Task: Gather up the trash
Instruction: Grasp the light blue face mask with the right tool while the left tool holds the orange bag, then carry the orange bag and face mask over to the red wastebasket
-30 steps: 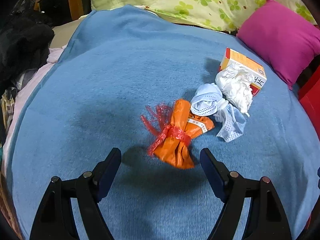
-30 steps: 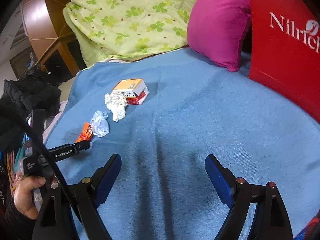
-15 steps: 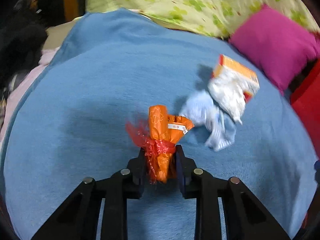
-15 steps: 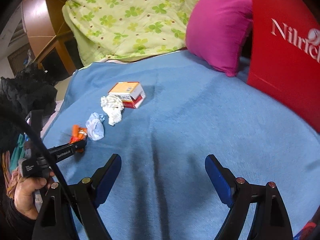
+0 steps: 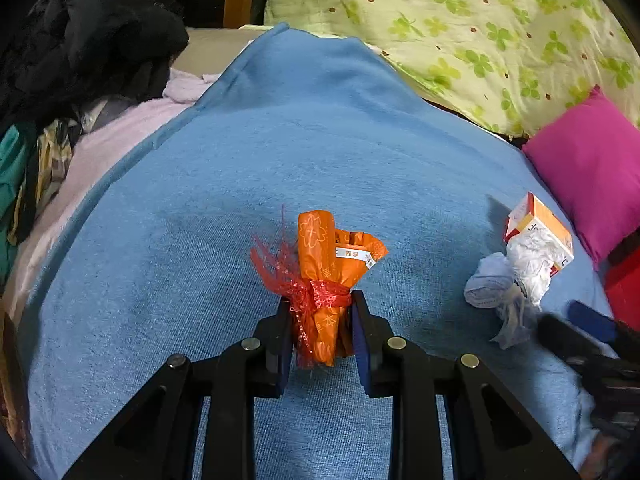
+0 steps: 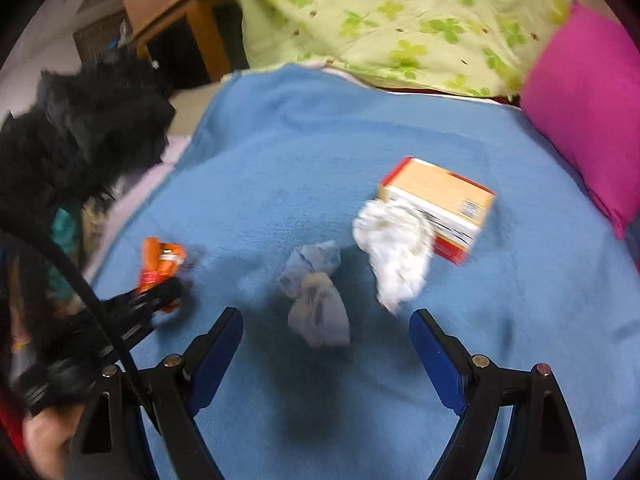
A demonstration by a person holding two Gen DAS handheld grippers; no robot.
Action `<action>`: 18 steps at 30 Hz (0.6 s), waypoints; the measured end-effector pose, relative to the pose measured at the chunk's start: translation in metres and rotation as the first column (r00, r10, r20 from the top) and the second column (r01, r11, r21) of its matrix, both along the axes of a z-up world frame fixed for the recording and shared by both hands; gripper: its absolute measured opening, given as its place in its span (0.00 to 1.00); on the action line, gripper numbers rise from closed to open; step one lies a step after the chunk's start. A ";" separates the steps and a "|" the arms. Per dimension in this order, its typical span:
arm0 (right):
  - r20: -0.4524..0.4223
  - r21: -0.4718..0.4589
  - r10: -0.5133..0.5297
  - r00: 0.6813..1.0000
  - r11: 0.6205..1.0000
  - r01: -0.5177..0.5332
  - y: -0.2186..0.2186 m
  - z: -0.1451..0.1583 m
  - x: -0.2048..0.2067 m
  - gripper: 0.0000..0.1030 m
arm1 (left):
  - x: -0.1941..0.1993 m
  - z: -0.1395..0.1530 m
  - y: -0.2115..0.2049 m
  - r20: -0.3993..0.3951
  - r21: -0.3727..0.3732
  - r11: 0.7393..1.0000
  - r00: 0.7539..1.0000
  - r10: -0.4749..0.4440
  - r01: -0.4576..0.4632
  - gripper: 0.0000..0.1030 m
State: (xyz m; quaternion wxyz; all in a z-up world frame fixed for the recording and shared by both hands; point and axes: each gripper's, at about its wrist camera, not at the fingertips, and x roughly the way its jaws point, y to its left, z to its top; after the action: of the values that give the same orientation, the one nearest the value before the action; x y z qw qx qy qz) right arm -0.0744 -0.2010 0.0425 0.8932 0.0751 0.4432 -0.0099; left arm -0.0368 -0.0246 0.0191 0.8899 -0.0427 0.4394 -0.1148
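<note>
Left gripper (image 5: 320, 328) has closed since the earlier frame, now clamping the orange wrapper (image 5: 326, 276) over the blue blanket (image 5: 280, 152); right gripper (image 6: 326, 332) swung left, jaws wide but closing, nothing between; blue mask (image 6: 316, 300), white tissue (image 6: 394, 256), small carton (image 6: 444, 204) beyond; green quilt (image 6: 400, 20) far

Blue blanket (image 5: 320, 152) fills centre of both views. Green clover-print quilt (image 5: 480, 28) bunched along upper right. Magenta pillow (image 5: 592, 176) at right edge. Black clothing heap (image 5: 80, 40) at upper left, pink sheet (image 5: 116, 132) beneath it. Wooden furniture (image 6: 188, 20) and pale wall (image 6: 52, 40) in upper left of right-wrist view. Indoor light, dim.
</note>
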 end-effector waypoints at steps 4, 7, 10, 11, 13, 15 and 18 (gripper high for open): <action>-0.071 -0.075 -0.007 0.997 0.997 0.002 0.012 -0.024 0.023 0.41 | 0.005 0.002 0.003 -0.007 -0.020 1.000 1.000 -0.006 0.006 0.27; -0.075 -0.073 -0.014 0.997 0.997 0.008 0.010 -0.028 0.022 0.32 | 0.006 0.002 0.003 -0.006 -0.027 0.999 1.000 -0.021 0.020 0.27; -0.057 -0.060 -0.019 0.998 0.998 0.016 0.005 -0.017 0.007 0.27 | 0.006 0.003 0.003 0.000 -0.028 0.999 1.000 -0.020 0.020 0.27; -0.050 -0.057 -0.021 0.999 0.998 0.018 0.003 -0.013 -0.001 0.27 | 0.005 0.003 0.002 0.003 -0.025 0.999 1.000 -0.021 0.021 0.27; -0.031 -0.055 -0.034 0.999 0.998 0.032 0.002 -0.002 -0.016 0.27 | 0.002 0.003 -0.002 0.014 -0.009 1.000 1.000 -0.026 0.026 0.27; -0.019 -0.041 -0.052 0.998 0.998 0.051 -0.002 0.007 -0.035 0.27 | -0.003 0.004 -0.006 0.027 0.018 0.999 0.999 -0.035 0.034 0.27; -0.006 -0.022 -0.081 0.997 0.996 0.081 -0.009 0.016 -0.067 0.27 | -0.016 0.006 -0.013 0.044 0.048 0.998 0.998 -0.050 0.048 0.27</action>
State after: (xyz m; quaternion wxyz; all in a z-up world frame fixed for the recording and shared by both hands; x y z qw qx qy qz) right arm -0.1413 -0.2097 0.0581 0.8912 0.0832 0.4429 -0.0515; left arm -0.0527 -0.0373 0.0254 0.8973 -0.0082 0.4227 -0.1269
